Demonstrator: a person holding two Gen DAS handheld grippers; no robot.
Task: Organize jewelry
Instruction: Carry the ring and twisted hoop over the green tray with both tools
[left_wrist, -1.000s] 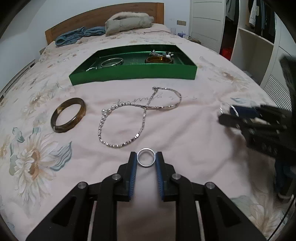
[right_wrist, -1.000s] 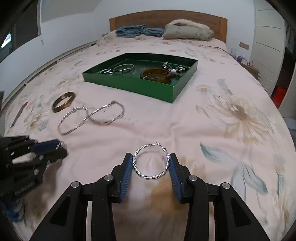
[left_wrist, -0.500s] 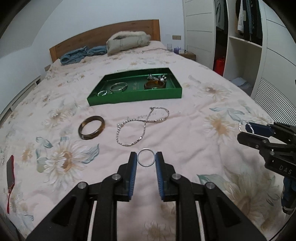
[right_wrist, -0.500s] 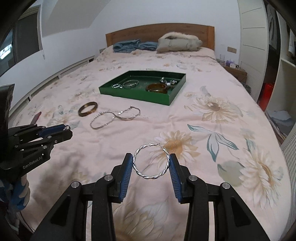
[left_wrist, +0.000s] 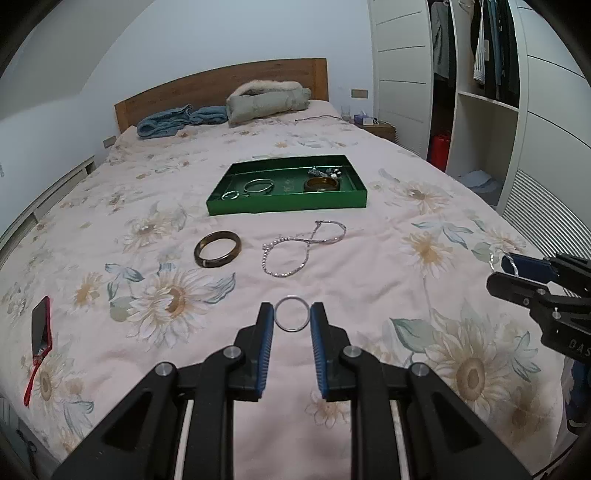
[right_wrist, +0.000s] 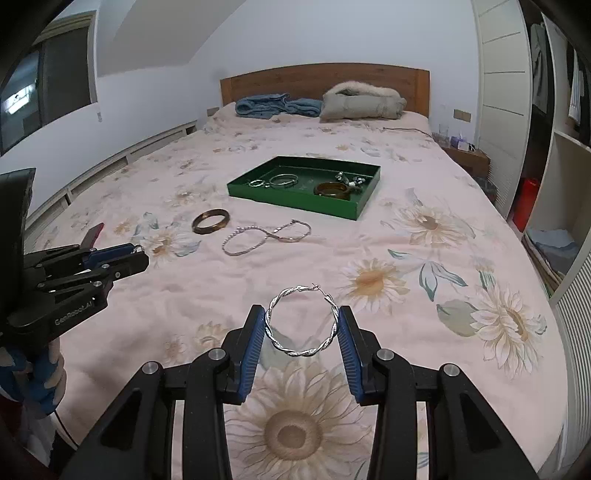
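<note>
left gripper (left_wrist: 292, 319): i have a plain silver ring (left_wrist: 291, 314) pinched across its width between the two blue pads, held up above the bed (left_wrist: 369, 258).
right gripper (right_wrist: 301, 326): i have a twisted silver hoop (right_wrist: 301, 323) clamped the same way, its clasp end pointing up and away from me; this gripper stands wider, since the hoop is bigger.
tray (right_wrist: 295, 199): green, well ahead of both grippers on the floral cover, already holding a few silver rings and bangles on its left side, a brown bangle and a small cluster of pieces on the right.
loose pieces: a brown bangle (left_wrist: 218, 254) and a necklace (left_wrist: 303, 245) lie on the cover between me and the tray, just beside each other but apart.
step in hand: i judge it to be carrying both held pieces to the tray.
how i'd do it well: keep the squeeze steady, as thin round metal can pivot or spring out of flat pads; travel high enough to pass over the necklace and the tray wall; lower each piece close to the tray floor before letting go, so it doesn't bounce or roll.
placement: i'd put them on the left with the other silver pieces, one gripper at a time so the two don't crowd.
</note>
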